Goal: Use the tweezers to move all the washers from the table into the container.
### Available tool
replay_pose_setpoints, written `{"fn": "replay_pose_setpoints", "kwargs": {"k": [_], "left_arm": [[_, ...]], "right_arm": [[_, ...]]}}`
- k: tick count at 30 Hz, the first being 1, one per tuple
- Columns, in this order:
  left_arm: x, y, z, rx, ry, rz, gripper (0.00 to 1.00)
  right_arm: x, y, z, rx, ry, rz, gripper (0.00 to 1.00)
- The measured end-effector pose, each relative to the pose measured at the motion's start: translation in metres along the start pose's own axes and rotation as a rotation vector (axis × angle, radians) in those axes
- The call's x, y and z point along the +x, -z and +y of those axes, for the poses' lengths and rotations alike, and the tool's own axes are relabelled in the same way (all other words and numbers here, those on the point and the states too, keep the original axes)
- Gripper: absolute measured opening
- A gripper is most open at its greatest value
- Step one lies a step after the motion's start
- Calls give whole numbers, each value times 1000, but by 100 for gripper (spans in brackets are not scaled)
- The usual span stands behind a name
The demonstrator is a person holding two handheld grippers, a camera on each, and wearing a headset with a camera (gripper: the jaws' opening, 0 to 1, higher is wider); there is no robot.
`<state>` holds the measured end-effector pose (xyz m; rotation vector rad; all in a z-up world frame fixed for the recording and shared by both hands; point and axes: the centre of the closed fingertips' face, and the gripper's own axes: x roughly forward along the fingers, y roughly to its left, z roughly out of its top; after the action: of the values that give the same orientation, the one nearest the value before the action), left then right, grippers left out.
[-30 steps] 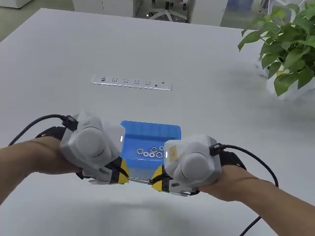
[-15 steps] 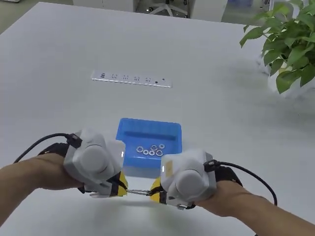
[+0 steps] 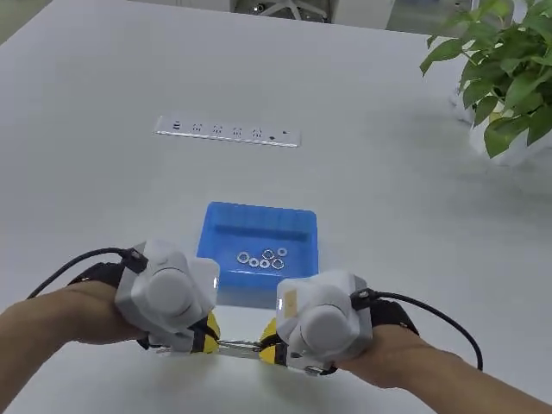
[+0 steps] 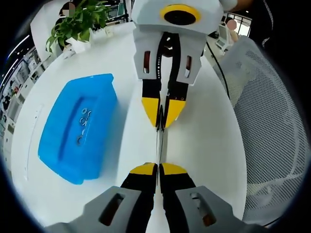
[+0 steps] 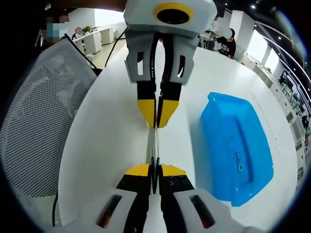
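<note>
**Head view.** The left gripper (image 3: 210, 333) and right gripper (image 3: 266, 347) meet tip to tip near the front edge of the white table (image 3: 388, 172). Each is clamped on one end of the thin metal tweezers (image 3: 238, 347), which span the gap between them. Just beyond stands the blue container (image 3: 259, 216), with a cluster of washers (image 3: 263, 258) on its floor. A power strip (image 3: 226, 132) lies farther back, and a plant (image 3: 509, 78) stands at far right.

**Left gripper view.** The left gripper (image 4: 158, 169) has its jaws pressed together on the tweezers (image 4: 159, 145). The right gripper (image 4: 163, 115) faces it, pinching the other end. The container (image 4: 99, 87) lies to the left and holds the washers (image 4: 83, 124).

**Right gripper view.** The right gripper (image 5: 154, 171) is likewise closed on the tweezers (image 5: 154, 145), opposite the left gripper (image 5: 156, 115). The container (image 5: 218, 121) lies to the right, and a mesh chair (image 5: 39, 97) to the left.
</note>
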<state>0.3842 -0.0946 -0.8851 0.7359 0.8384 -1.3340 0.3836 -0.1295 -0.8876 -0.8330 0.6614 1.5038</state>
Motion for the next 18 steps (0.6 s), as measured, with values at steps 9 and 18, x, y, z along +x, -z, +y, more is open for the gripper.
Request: {"fn": "replay_pose_setpoints", "kwargs": {"k": [9, 18], "left_arm": [[4, 2, -2, -13, -2, -2, 7], [3, 2, -3, -27, 6, -6, 7]], "right_arm": [[2, 2, 1, 1, -2, -5, 8], [2, 2, 4, 0, -27, 6, 10]]}}
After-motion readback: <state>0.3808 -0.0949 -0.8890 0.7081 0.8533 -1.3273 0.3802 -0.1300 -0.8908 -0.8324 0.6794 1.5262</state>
